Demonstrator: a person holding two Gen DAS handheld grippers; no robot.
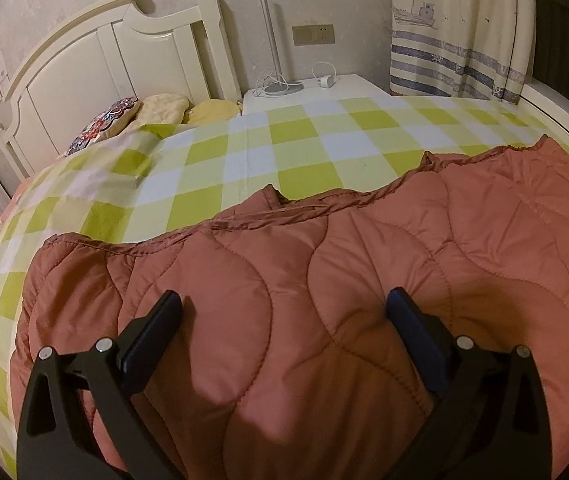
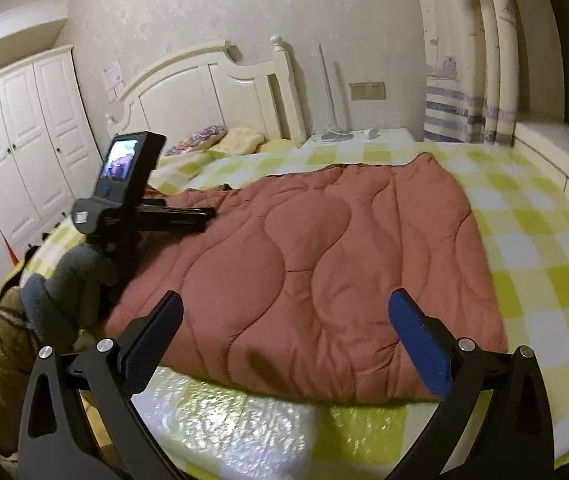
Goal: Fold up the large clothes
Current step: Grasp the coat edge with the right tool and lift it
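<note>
A rust-red quilted blanket [image 2: 324, 256] lies folded flat on the green-and-white checked bed [image 2: 532, 240]. In the left wrist view the blanket [image 1: 324, 300] fills the lower half, its hemmed edge running across the middle. My left gripper [image 1: 284, 312] hovers open just over the blanket with nothing between its fingers. From the right wrist view the left gripper's body [image 2: 132, 200] sits over the blanket's left side, held by a gloved hand [image 2: 64, 292]. My right gripper [image 2: 284, 316] is open above the blanket's near edge, holding nothing.
A white headboard [image 1: 124, 60] with pillows [image 1: 164, 108] stands at the far end. A white bedside table [image 1: 304, 88] carries a lamp base and charger. A sailboat-print curtain [image 1: 456, 28] hangs at right. White wardrobe doors [image 2: 16, 152] line the left wall.
</note>
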